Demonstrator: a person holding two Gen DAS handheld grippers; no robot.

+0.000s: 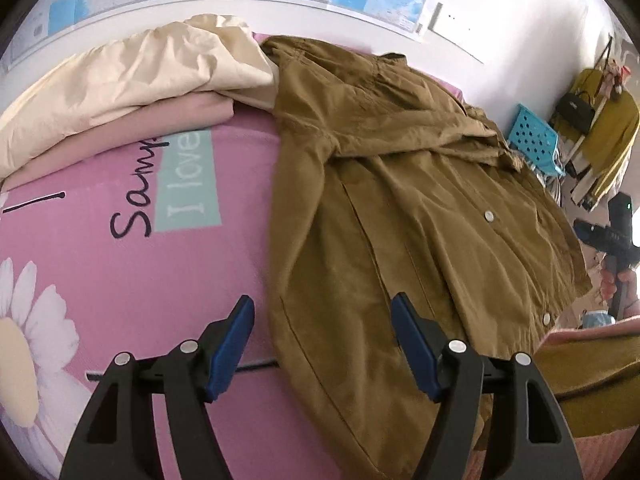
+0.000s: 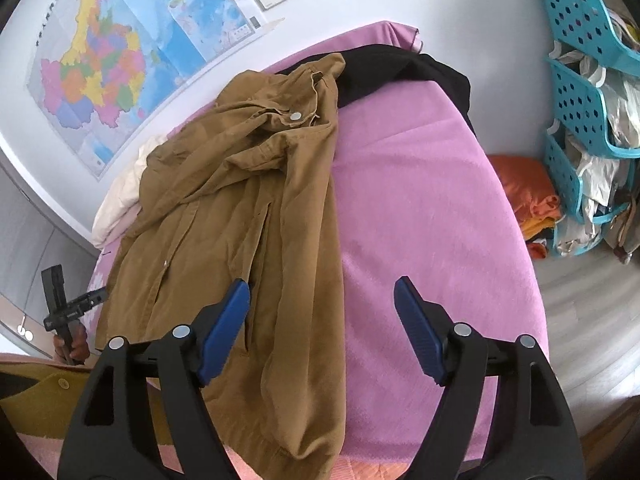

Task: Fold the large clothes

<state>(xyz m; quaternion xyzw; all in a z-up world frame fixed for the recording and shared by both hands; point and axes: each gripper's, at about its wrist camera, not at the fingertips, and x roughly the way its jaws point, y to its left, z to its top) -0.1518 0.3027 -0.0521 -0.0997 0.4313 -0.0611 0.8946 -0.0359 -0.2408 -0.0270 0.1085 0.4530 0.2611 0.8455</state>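
An olive-brown jacket (image 1: pixel 400 200) with snap buttons lies spread lengthwise on a pink bed sheet (image 1: pixel 140 272), its sleeves folded in over the body. My left gripper (image 1: pixel 322 318) hangs open above the jacket's left edge, with nothing between its blue pads (image 1: pixel 232 348). In the right wrist view the same jacket (image 2: pixel 240 216) covers the left half of the bed (image 2: pixel 420 220). My right gripper (image 2: pixel 322 300) is open over the jacket's right edge, its left pad (image 2: pixel 224 328) above the cloth and its right pad above bare sheet. The other gripper (image 2: pixel 60 304) shows at far left, held by a hand.
Folded cream and pink bedding (image 1: pixel 132 92) lies at the head of the bed. A black garment (image 2: pixel 400 68) rests at the far end. Teal perforated baskets (image 2: pixel 584 92) and orange clothes (image 2: pixel 528 196) sit on the floor to the right. A map (image 2: pixel 120 60) hangs on the wall.
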